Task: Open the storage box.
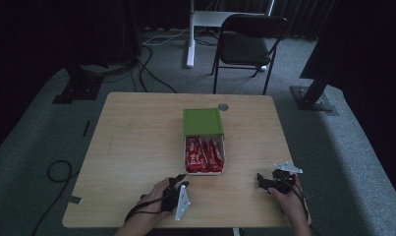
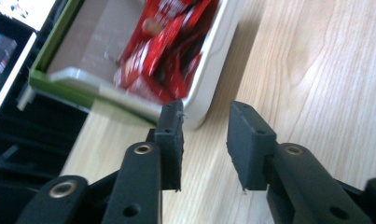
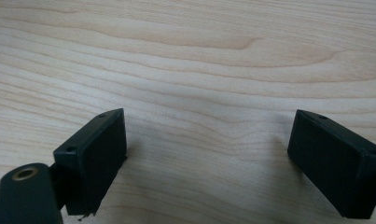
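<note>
A white tray point(image 1: 204, 172) slides out of a green box point(image 1: 202, 121) in the middle of the wooden table point(image 1: 136, 137), and red snack packets point(image 1: 204, 155) fill it. My left gripper point(image 1: 182, 180) lies tilted near the tray's front left corner, jaws open with nothing between them. In the left gripper view the tray's corner point(image 2: 195, 112) sits just beyond my left gripper point(image 2: 204, 144), with the red packets point(image 2: 162, 51) inside. My right gripper point(image 1: 261, 180) rests low at the front right of the table. Its jaws stand wide open over bare wood in the right gripper view, right gripper point(image 3: 206, 163).
A small round grey disc point(image 1: 223, 106) lies on the table behind the green box. A black folding chair point(image 1: 247, 42) and a white stand point(image 1: 190, 34) are on the floor beyond the table. Cables point(image 1: 58, 172) trail on the floor at the left.
</note>
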Action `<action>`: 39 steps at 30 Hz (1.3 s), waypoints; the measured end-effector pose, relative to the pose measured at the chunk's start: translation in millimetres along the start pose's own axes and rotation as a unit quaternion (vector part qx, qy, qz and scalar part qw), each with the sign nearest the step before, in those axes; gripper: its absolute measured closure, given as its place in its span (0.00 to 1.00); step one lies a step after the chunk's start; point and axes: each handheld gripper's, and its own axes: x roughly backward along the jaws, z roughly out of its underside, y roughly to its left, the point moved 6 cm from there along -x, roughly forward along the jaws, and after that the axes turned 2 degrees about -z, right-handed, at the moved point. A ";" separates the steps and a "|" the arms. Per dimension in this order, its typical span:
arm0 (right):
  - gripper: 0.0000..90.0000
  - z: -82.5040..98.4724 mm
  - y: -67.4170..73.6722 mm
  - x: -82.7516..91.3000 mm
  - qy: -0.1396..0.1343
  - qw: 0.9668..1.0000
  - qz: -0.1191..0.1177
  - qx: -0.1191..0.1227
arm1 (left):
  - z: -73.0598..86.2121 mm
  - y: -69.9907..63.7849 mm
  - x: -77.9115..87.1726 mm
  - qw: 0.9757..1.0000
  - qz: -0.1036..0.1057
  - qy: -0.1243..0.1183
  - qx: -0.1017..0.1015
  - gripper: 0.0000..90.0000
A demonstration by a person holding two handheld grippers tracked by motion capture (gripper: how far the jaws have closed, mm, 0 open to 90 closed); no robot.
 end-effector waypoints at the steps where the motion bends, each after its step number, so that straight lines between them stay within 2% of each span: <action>1: 0.12 0.0 0.0 0.0 0.000 1.000 0.000 0.000 | 3.5 1.8 0.9 1.000 0.002 0.002 0.005 0.73; 7: 0.12 0.0 0.0 0.0 0.000 1.000 0.000 0.000 | 23.4 13.2 4.8 0.999 0.001 0.013 0.052 0.72; 13: 0.12 0.0 0.0 0.0 0.000 1.000 0.000 0.000 | 39.1 24.4 8.8 0.995 0.008 0.024 0.099 0.68; 18: 0.12 0.0 0.0 0.0 0.000 1.000 0.000 0.000 | 49.7 31.5 11.1 0.992 0.007 0.028 0.122 0.67; 22: 0.12 0.0 0.0 0.0 0.000 1.000 0.000 0.000 | 59.7 37.6 13.1 0.989 0.007 0.032 0.145 0.59; 23: 0.12 0.0 0.0 0.0 0.000 1.000 0.000 0.000 | 59.7 37.6 13.1 0.989 0.007 0.032 0.145 0.57; 24: 0.12 0.0 0.0 0.0 0.000 1.000 0.000 0.000 | 68.4 41.8 14.3 0.988 0.007 0.043 0.148 0.57; 25: 0.12 0.0 0.0 0.0 0.000 1.000 0.000 0.000 | 71.1 43.4 14.9 0.987 0.007 0.043 0.157 0.51; 27: 0.12 0.0 0.0 0.0 0.000 1.000 0.000 0.000 | 75.9 46.5 16.4 0.984 0.010 0.044 0.173 0.50; 35: 0.12 0.0 0.0 0.0 0.000 1.000 0.000 0.000 | 96.8 59.0 21.8 0.975 0.000 0.051 0.216 0.44; 36: 0.12 0.0 0.1 0.0 0.000 1.000 0.000 0.000 | 99.5 60.2 22.5 0.973 -0.001 0.049 0.225 0.44; 39: 0.12 0.0 0.0 0.0 0.000 1.000 0.000 0.000 | 108.9 64.8 25.1 0.970 -0.010 0.056 0.236 0.44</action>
